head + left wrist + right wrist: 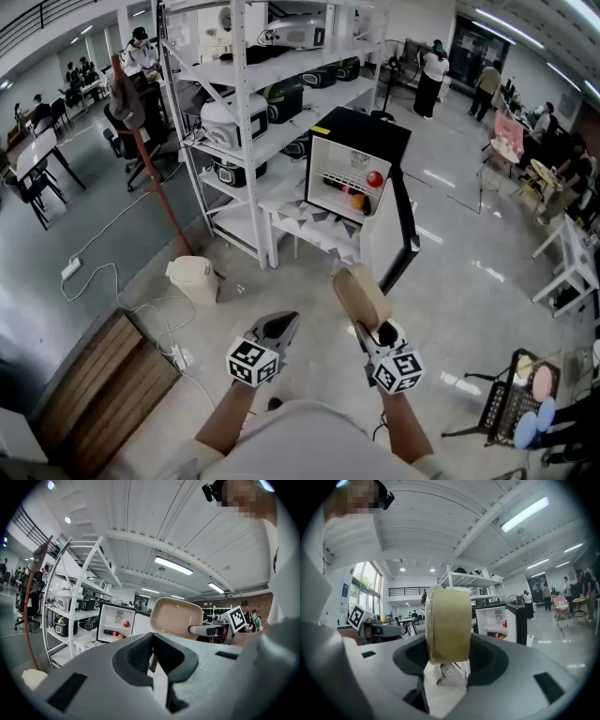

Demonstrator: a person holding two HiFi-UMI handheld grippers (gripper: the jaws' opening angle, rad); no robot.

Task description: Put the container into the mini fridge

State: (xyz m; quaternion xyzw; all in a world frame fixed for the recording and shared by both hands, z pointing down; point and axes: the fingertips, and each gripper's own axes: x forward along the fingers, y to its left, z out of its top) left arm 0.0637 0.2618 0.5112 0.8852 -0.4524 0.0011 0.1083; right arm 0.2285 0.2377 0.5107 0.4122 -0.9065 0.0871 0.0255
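My right gripper (361, 323) is shut on a beige lidded container (359, 296) and holds it on edge above the floor. The jaws press its two flat faces in the right gripper view, where the container (448, 623) stands upright between them. A black mini fridge (352, 178) stands ahead on a low white table, its door (405, 230) swung open to the right. Red and orange items sit on its lower shelf. The left gripper (279, 326) hangs beside the right one, shut and with nothing in it. From the left gripper view the container (177, 616) is right of the fridge (117, 623).
A white shelving rack (253, 94) with rice cookers stands left of the fridge. On the floor are a small white bin (194, 278), a cable, and a wooden pallet (98, 394) at the near left. A black wire cart (516, 394) is at the right. People stand far back.
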